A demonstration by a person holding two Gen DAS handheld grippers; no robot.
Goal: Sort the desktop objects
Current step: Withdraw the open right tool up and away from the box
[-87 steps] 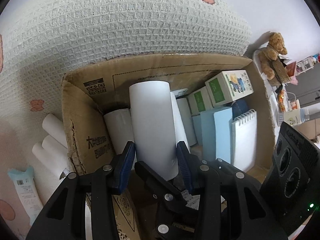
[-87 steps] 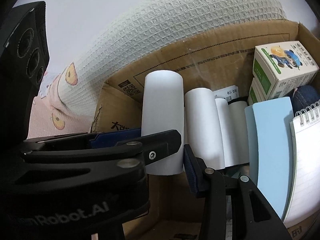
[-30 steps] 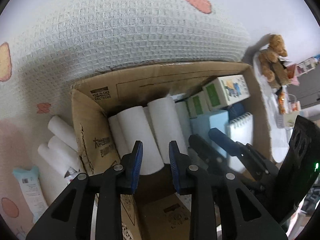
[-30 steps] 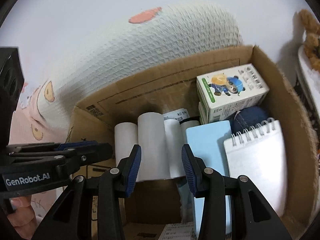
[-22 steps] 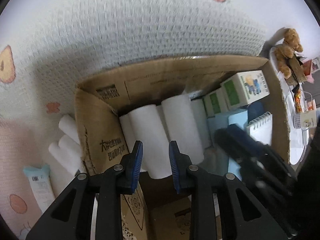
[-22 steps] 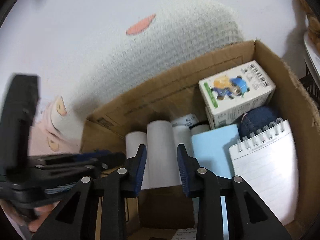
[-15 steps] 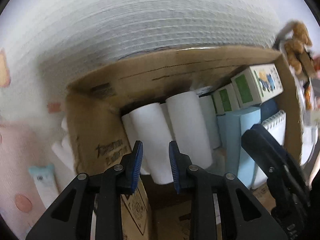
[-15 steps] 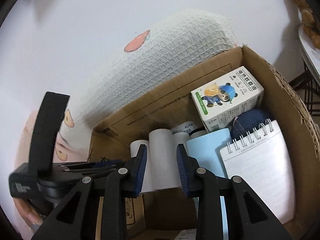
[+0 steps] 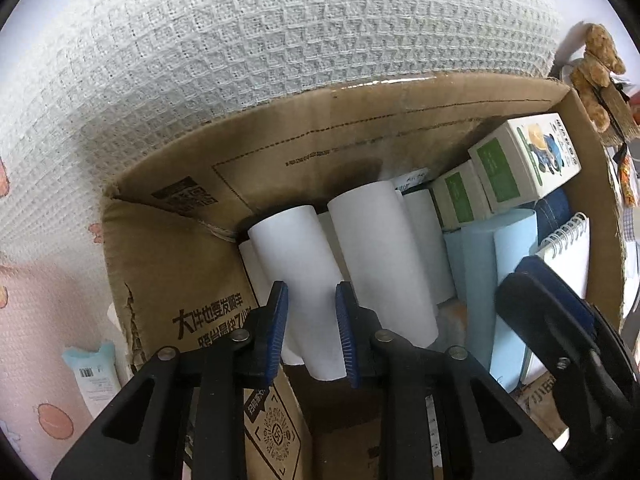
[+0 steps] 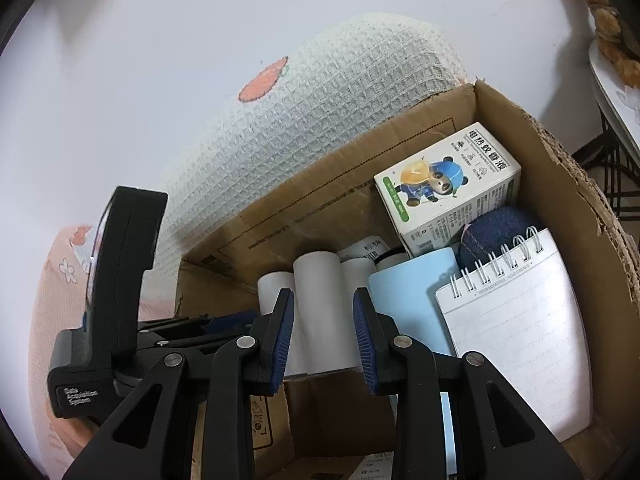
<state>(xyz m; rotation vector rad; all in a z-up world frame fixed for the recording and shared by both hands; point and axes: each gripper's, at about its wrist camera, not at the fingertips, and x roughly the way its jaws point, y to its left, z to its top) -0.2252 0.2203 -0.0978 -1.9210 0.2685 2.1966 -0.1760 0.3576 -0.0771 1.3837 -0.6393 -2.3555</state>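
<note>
While hanging over the open brown cardboard box (image 9: pixel 360 140), points the left tongs (image 9: pixel 311 332) straight down at the nearest upright white paper roll (image 9: pixel 296 264). Has one blue pad on either side of that roll and closing on it, but not seen to press, so counts as released for now. Keeps the right tongs (image 10: pixel 323 340) near, on the right, with a narrow gap and empty: clenched on nothing.

Places the roll at the near left of the box, touching a second white paper roll (image 9: pixel 380 256) on its right and close to the left wall. Further right, shows a pale blue flat book (image 9: pixel 480 280) and a white spiral-bound notepad (image 10: pixel 520 340) standing on edge. Beyond those, shows a dark blue denim bundle (image 10: pixel 496 224) and a white-and-green carton printed with a cartoon panda (image 10: pixel 448 184) against the far wall. Behind the box, shows a white waffle-weave blanket (image 9: pixel 280 40).

Probably about to grasp the roll. Could go wrong in three ways:
- Could catch the right pad on the neighbouring roll and drag it along, the two being packed tight.
- Could dent the roll by squeezing too hard, if hollow.
- Could knock the left tongs against the right, being so close together.
</note>
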